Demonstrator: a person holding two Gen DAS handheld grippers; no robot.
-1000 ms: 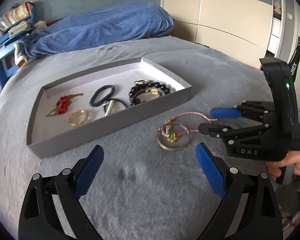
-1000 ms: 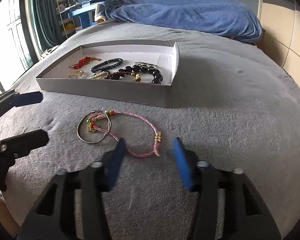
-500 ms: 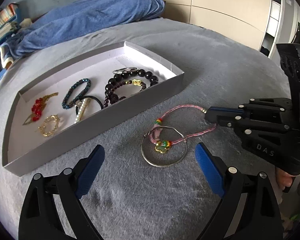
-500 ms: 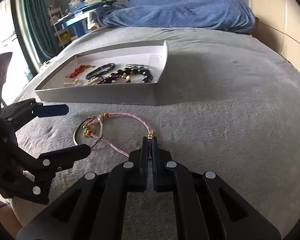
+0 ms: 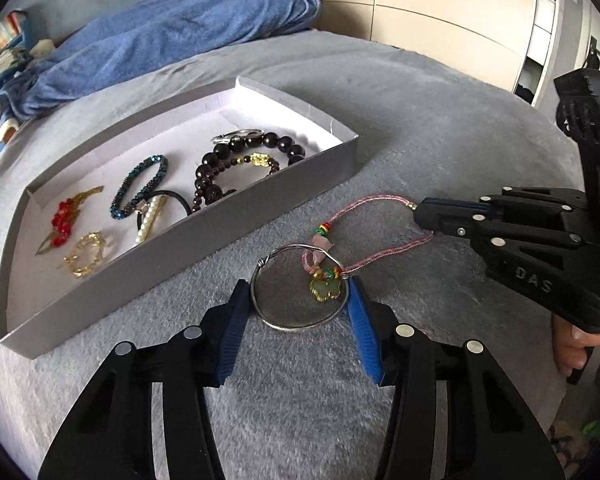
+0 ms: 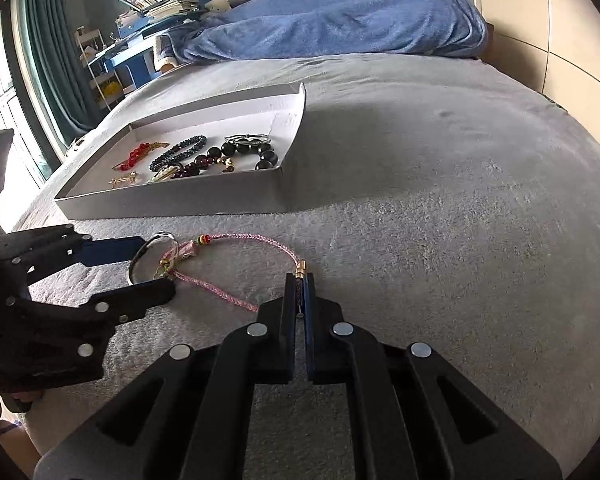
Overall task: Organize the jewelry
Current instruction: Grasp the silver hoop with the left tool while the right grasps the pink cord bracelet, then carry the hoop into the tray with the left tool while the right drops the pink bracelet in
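Tongs of the left gripper, just closing, flank the silver bangle and seemingly touch its rim, while rightward the pink cord bracelet looped through it is pinched by the shut right gripper, beside the tray.

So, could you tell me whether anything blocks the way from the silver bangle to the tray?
Nothing lies between them on the bed. But the pink cord bracelet is looped through the bangle, and the tray's near wall must be cleared.
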